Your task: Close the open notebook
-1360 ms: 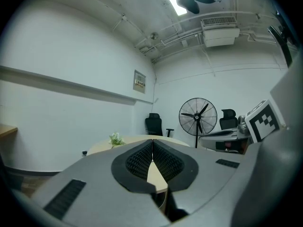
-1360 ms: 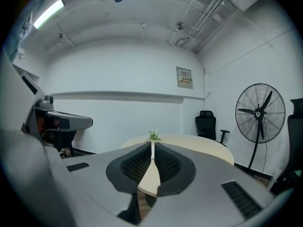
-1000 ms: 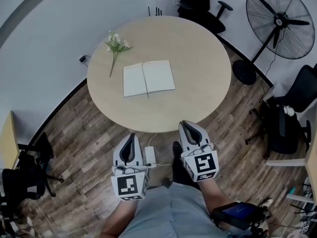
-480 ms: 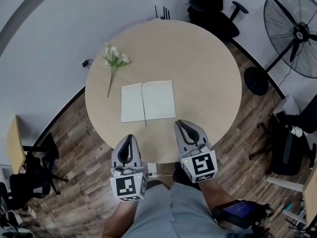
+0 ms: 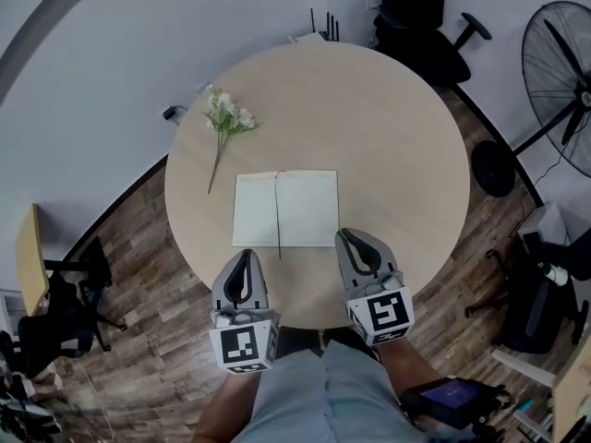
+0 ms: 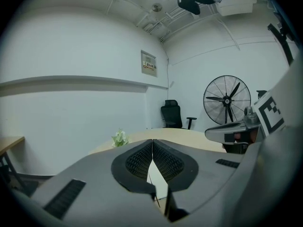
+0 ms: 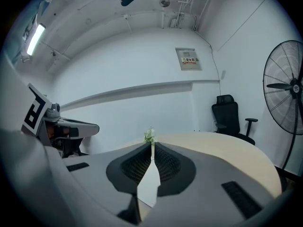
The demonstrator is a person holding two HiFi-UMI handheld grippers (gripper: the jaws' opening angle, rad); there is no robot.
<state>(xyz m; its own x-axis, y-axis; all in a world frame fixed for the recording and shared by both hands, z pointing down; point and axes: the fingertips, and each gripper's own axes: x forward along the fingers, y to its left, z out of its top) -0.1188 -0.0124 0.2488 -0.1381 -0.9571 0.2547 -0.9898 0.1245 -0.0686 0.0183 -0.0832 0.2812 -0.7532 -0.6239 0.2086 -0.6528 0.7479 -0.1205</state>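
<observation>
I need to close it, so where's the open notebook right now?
In the head view the open notebook lies flat on the round table near its closest edge, below-right of the flowers.

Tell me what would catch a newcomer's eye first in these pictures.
An open notebook lies flat near the front edge of a round table, with a sprig of white flowers beyond it to the left. Just short of the notebook, the left gripper and the right gripper point toward it, both shut and empty. A large fan stands on the floor at the right.
</observation>
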